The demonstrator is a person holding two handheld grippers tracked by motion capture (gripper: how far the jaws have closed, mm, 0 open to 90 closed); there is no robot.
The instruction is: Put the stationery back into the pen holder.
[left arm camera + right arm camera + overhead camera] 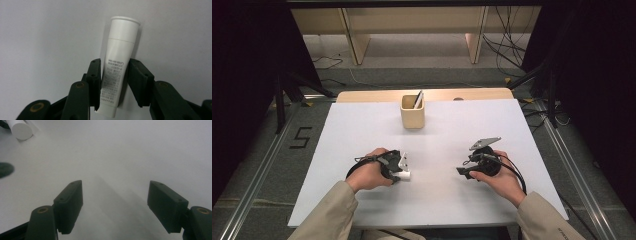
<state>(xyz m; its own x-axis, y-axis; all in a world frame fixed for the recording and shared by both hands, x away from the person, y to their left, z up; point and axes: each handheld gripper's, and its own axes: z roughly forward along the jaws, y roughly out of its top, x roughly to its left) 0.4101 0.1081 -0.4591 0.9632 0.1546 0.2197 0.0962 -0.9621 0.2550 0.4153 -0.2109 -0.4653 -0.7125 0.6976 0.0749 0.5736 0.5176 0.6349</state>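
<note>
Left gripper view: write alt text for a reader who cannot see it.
A white tube with small printed text lies on a white tabletop between the left tool's two black jaws, cap end pointing away from the camera. The jaws stand close against its sides.

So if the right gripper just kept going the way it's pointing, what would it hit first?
Probably nothing close: the right gripper points across bare white table with its jaws apart. The white tube lies off to one side of that line, though depth is hard to judge.
</note>
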